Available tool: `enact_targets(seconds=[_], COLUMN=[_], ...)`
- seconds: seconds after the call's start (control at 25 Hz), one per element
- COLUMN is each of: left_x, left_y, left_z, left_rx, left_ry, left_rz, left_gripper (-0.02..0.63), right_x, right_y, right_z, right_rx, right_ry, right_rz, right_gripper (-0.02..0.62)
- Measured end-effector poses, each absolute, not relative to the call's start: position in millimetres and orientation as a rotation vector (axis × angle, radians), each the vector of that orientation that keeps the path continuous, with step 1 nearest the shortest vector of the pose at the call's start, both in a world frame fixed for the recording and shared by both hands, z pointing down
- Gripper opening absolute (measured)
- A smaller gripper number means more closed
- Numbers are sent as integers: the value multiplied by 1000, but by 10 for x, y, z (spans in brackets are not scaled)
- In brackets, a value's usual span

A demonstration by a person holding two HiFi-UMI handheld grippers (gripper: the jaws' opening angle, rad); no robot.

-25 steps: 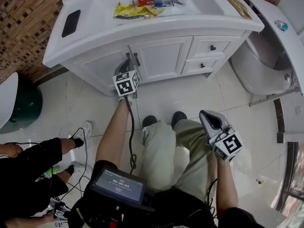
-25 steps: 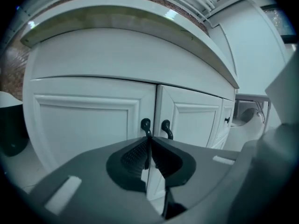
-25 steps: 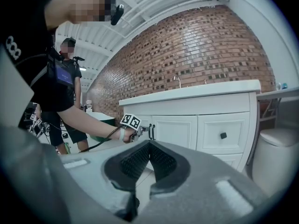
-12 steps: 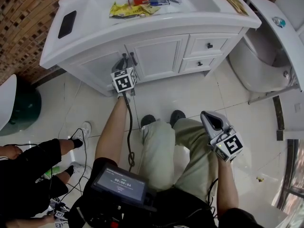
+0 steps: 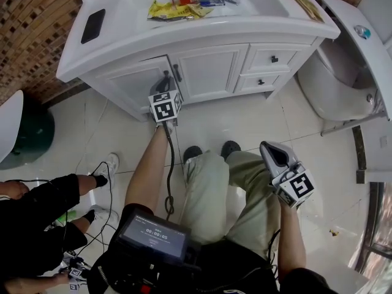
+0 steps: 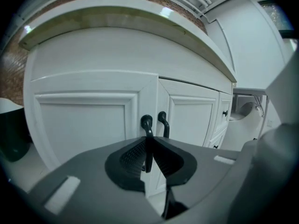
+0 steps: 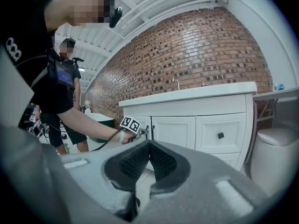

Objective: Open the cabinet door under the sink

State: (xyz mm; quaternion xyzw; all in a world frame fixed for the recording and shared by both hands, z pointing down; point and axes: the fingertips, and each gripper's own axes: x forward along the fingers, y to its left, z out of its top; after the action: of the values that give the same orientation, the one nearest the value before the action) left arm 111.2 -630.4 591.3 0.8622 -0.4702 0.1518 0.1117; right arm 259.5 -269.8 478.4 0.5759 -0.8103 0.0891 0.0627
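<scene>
the jaws of the left gripper point(image 6: 148, 146) are closing on the black handle point(image 6: 146, 123) of the left cabinet door point(image 6: 84, 125), and the pads pinch its bar. the second handle point(image 6: 163, 122), on the right door point(image 6: 194, 118), sits just beside it, untouched. in the right gripper view, the right gripper point(image 7: 148, 146) has its jaws pressed together on nothing and faces the cabinet from well back. in the head view, the left gripper is at the doors under the white sink top point(image 5: 202, 26). the right one is held apart above the person's leg point(image 5: 257, 188). wrappers point(image 5: 177, 8) lie in the basin.
</scene>
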Motion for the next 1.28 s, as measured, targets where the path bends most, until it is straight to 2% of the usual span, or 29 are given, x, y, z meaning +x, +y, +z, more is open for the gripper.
enact_targets(seconds=[0.48,0.72,1.28], left_x=[515,207,-868], left_y=[-5359,-5066,-4691], left_z=[5962,6003,5954], left_rx=[2594,2598,2591], left_ry=[-1344,-1298,-1391], left_rz=[444,451,460], left_gripper=[58,58,52], right_x=[2128,2027,1319], right_y=[-2575,-2501,-2675], right_z=[4398,4325,4242], right_rx=[1690,1693,1543], right_ry=[-2562,-2571,-2681], right_rz=[168,159,122], right_gripper=[-9,-9,-8])
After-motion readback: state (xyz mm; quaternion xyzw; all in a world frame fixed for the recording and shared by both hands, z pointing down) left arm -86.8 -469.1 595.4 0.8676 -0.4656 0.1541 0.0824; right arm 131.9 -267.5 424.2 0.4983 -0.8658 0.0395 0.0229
